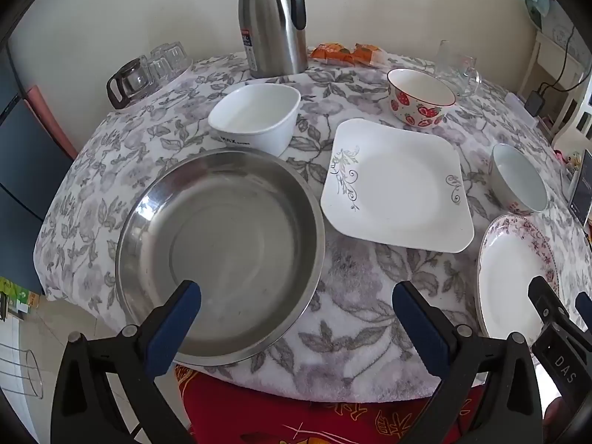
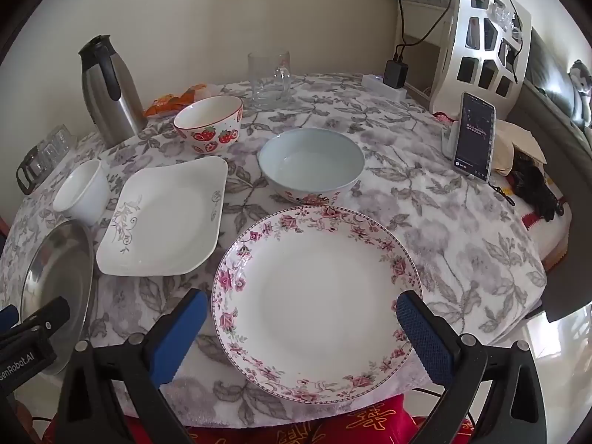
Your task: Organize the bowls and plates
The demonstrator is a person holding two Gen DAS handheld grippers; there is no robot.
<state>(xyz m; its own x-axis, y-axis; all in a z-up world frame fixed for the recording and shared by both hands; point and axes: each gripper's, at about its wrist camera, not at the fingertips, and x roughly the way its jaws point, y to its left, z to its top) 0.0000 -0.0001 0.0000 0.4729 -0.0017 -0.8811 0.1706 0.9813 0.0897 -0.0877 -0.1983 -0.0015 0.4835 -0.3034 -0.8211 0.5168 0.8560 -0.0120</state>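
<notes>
My left gripper hangs open above the table's near edge, its left finger over a wide steel basin. Behind the basin stands a white square bowl. A white square plate with a grey vine print lies in the middle. A strawberry bowl sits farther back and a pale blue bowl to the right. My right gripper is open over a round plate with a pink floral rim, touching nothing. The steel basin and the left gripper's finger show at the left edge of the right wrist view.
A steel thermos jug stands at the back, with upturned glasses to its left, orange snack packets and a glass mug. A phone on a stand, a power strip and a white shelf crowd the right side.
</notes>
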